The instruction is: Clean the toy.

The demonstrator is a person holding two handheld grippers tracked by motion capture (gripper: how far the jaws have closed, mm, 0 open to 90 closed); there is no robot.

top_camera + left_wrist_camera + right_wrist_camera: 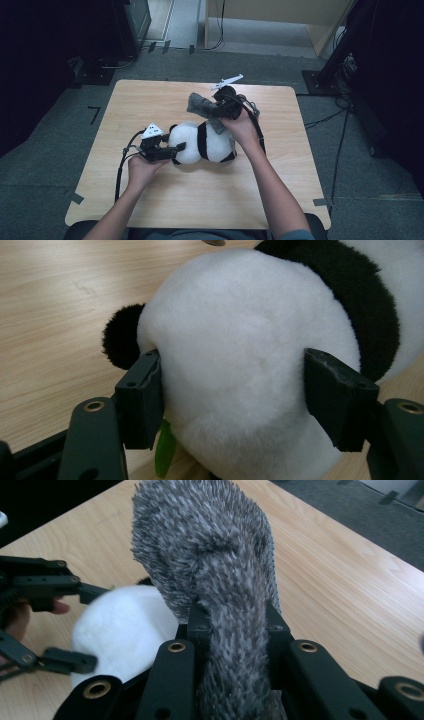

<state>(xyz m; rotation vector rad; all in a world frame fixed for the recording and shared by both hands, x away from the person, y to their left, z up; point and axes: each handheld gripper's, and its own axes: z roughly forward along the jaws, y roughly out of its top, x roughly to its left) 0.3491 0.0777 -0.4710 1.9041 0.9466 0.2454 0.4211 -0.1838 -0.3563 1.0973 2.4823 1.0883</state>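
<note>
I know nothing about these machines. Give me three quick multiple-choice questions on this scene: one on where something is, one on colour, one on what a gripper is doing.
1. Where does the panda toy lie?
A. on the wooden table
B. on the floor
C. on a shelf

2. What colour is the furry piece?
A. red
B. grey
C. yellow

3. What is the right gripper doing?
A. hanging open
B. lying flat on the table
C. clamped on the furry piece

Answers: 1 A, the high view shows it on the tabletop; 2 B, grey fur fills the right gripper view; 3 C, both jaws press the fur.
</note>
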